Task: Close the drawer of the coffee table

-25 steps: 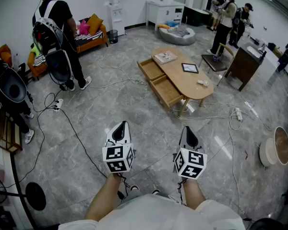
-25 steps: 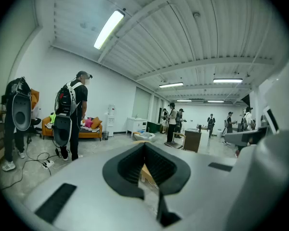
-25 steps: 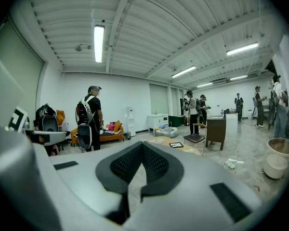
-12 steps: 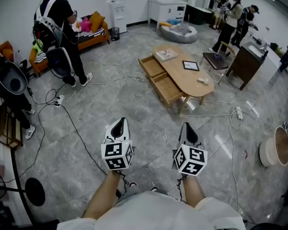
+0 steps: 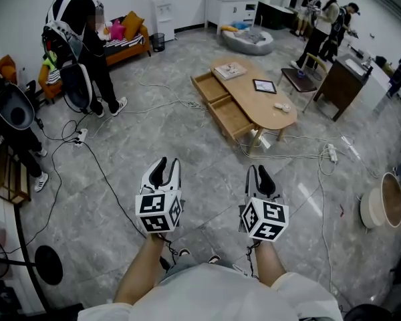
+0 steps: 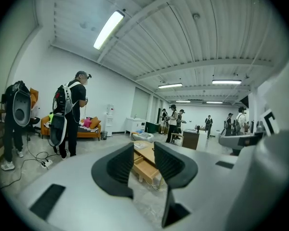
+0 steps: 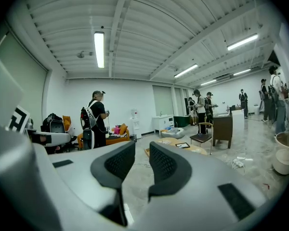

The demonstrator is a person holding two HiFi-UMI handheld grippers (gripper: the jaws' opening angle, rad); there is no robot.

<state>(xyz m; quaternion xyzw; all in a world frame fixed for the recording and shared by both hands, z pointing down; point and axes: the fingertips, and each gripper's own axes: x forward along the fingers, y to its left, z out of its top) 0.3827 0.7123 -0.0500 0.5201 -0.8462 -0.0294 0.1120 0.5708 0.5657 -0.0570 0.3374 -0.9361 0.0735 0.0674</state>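
Now left claw (image 5: 167, 167), right claw (image 5: 259, 176) just parting, both empty; counter (image 5: 254, 102) drawers (image 5: 230, 116) open at one o'clock, well apart, approach pending.

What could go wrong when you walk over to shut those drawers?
A black cable and white cables snake over the floor between here and the coffee table, so a foot might catch on one. The near drawer and far drawer both stick out, so a shin could bump one. A hard shove might also rattle the tablet on top.
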